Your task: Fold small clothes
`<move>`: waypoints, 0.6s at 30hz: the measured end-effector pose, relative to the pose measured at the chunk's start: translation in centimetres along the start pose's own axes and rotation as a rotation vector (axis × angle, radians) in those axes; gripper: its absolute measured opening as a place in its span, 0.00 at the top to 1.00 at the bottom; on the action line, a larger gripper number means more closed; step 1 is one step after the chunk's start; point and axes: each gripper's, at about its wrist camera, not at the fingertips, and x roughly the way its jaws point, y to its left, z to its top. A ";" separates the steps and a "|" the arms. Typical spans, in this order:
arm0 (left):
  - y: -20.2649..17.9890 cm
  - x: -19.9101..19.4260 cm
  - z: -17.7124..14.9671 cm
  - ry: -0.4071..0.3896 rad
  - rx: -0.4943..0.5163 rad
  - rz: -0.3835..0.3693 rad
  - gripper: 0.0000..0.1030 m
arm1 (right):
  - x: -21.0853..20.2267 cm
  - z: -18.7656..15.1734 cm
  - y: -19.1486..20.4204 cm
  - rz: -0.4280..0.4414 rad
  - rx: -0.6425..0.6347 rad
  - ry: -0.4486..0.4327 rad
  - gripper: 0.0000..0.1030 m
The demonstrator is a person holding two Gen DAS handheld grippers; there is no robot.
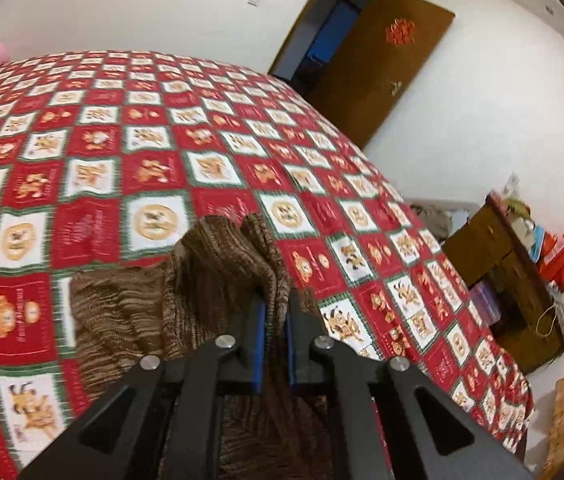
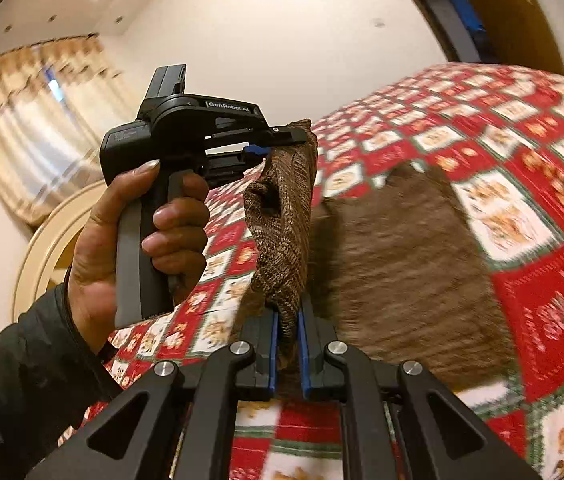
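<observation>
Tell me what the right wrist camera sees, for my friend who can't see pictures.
The right gripper pinches a brown knitted garment and lifts its edge above a bed with a red, white and green patchwork quilt. A hand in a dark sleeve holds the left gripper, which clamps the same lifted edge.

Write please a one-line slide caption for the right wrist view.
Right gripper and left gripper both pinch a brown knitted garment over a red patterned bedspread.
</observation>
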 end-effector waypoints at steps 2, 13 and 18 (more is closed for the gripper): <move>-0.7 1.1 -0.2 0.016 0.011 0.005 0.92 | -0.5 0.0 -1.2 -0.010 0.029 -0.002 0.92; -4.3 6.2 -1.4 0.081 0.118 0.077 0.91 | -1.5 -1.1 -6.2 -0.042 0.169 0.021 0.92; -5.9 6.8 -2.4 0.079 0.170 0.101 0.84 | -1.8 -1.8 -8.6 -0.079 0.232 0.021 0.92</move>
